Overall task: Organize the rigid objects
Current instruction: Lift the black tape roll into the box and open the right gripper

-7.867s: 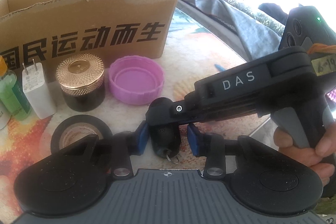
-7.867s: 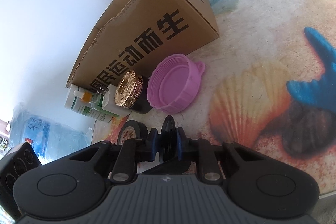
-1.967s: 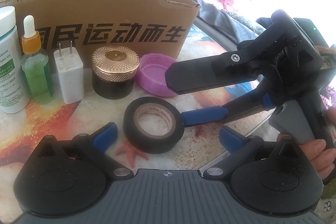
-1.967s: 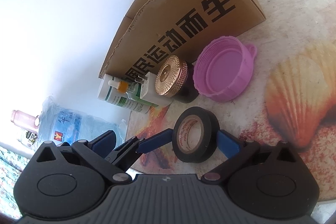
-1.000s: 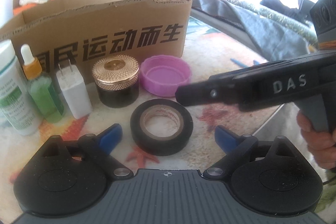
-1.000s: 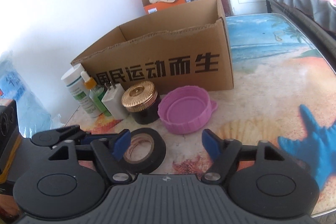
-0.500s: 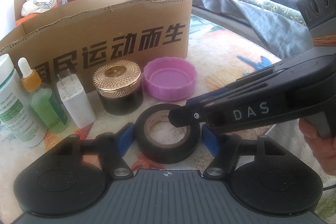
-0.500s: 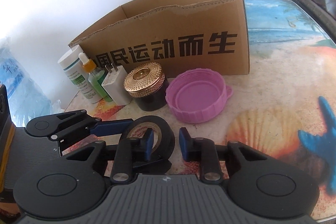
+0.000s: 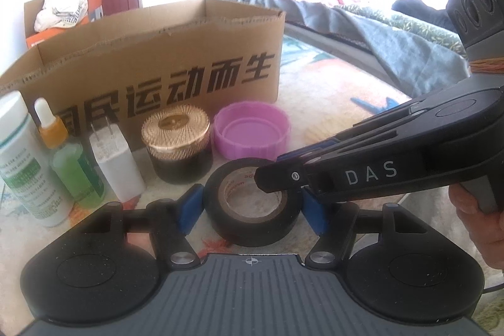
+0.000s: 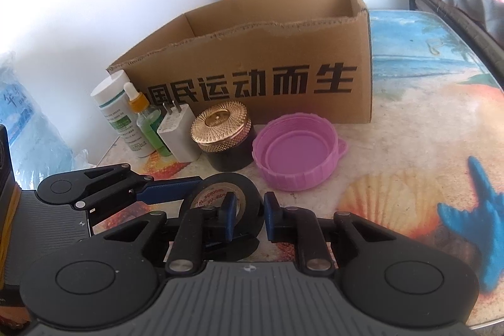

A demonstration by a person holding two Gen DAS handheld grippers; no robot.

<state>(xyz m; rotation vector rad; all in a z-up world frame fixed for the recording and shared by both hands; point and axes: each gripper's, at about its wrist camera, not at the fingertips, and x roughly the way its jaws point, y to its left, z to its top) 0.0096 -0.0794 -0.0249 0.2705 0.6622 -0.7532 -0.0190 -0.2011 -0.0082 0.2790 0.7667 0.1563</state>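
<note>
A black tape roll (image 9: 252, 229) lies flat on the beach-print table (image 10: 425, 122), in front of a row of small objects. My left gripper (image 9: 252, 208) straddles the whole roll, and its blue pads (image 9: 189, 207) touch the outer sides. From the right, my right gripper (image 10: 249, 216) comes in with its jaws closing on the roll's wall (image 10: 220, 181). One pad sits inside the hole and the other outside. In the left wrist view the right gripper (image 9: 283, 175) covers the roll's right rim. A hand (image 9: 482, 210) holds its handle.
Behind the roll stand a pink lid (image 9: 252, 131), a gold-lidded dark jar (image 9: 174, 128), a white charger (image 9: 115, 166), a green dropper bottle (image 9: 72, 169) and a white bottle (image 9: 22, 166). An open cardboard box (image 10: 267, 52) stands behind them. The table's edge runs close on the right.
My left jaws narrowed from wide open until the pads met the roll's sides. The right gripper came over the roll and its jaws closed around the roll's right wall.
</note>
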